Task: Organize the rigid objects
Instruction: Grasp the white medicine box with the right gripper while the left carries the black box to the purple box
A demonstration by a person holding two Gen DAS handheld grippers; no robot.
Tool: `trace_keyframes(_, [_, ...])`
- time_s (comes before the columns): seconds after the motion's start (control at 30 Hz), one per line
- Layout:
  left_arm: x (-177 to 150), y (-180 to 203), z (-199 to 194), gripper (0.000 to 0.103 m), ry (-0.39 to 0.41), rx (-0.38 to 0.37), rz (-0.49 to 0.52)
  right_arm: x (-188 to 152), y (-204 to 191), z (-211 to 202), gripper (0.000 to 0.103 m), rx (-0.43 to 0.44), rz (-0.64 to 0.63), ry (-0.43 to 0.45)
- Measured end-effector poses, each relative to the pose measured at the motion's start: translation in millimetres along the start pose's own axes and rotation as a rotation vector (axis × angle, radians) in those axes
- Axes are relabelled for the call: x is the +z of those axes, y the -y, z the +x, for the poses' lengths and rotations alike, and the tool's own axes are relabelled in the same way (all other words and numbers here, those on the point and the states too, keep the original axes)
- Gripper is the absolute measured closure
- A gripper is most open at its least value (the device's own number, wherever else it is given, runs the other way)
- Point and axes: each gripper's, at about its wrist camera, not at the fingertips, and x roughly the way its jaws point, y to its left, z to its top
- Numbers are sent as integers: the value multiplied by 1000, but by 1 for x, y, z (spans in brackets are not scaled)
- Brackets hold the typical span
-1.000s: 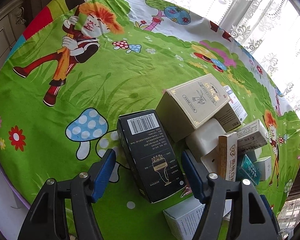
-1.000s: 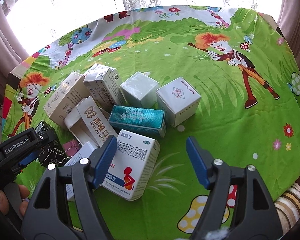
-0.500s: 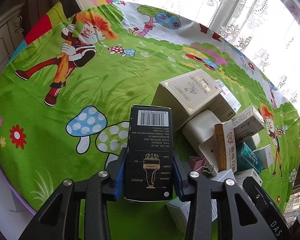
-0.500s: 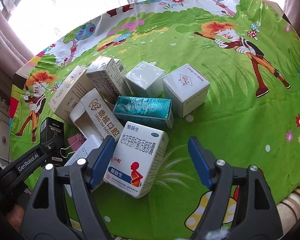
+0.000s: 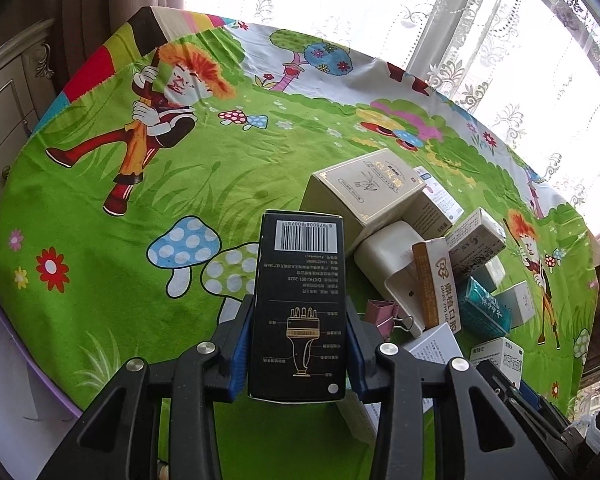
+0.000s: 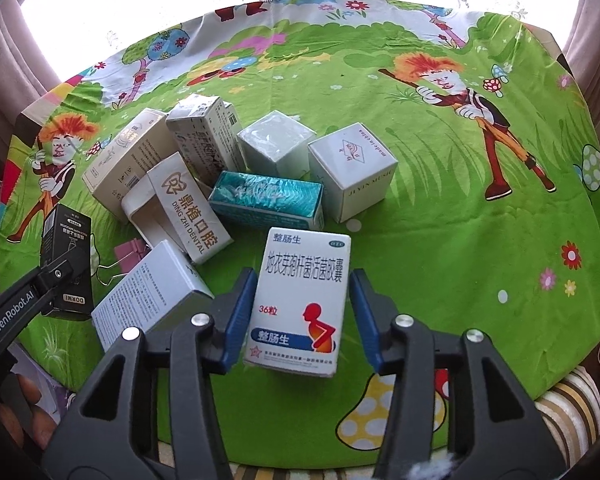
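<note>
My left gripper (image 5: pixel 298 344) is shut on a black box (image 5: pixel 300 300) with a barcode and holds it above the cloth; it also shows in the right wrist view (image 6: pixel 66 256). My right gripper (image 6: pixel 302 314) is open, its blue pads on either side of a white medicine box (image 6: pixel 300 300) with a red figure, small gaps on both sides. A heap of boxes lies beyond: a teal box (image 6: pixel 268 198), a white cube (image 6: pixel 352 172), a beige box (image 5: pixel 364 188) and an open dental box (image 6: pixel 184 208).
A round table with a green cartoon cloth (image 5: pixel 140 184) carries everything. A pink binder clip (image 5: pixel 384 316) lies by the heap. A white cabinet (image 5: pixel 0 112) stands left; curtained windows behind. A striped cushion (image 6: pixel 572 400) sits at the near edge.
My left gripper closed on the black box and lifted it upright. My right gripper moved forward and narrowed around the white medicine box.
</note>
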Motion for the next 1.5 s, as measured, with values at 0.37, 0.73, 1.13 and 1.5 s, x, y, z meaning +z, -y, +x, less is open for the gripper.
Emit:
trace_keyframes(0.37, [-9,-3,-17,63,20,-23,2,-4,5,-7,58,49,8,7])
trace_keyframes(0.73, [-24,-15,-47,63,60,-41,-21,-14,1,-40,58,127,-16,79])
trace_keyframes(1.13, [-42,-40,-82,63,97,-43,-63,-37,-31,-79,58,177,-125,127])
trace_keyframes(1.5, [-61,-77,-120,63,128,-47,-119,-60,-61,-110,58,222,-213,140])
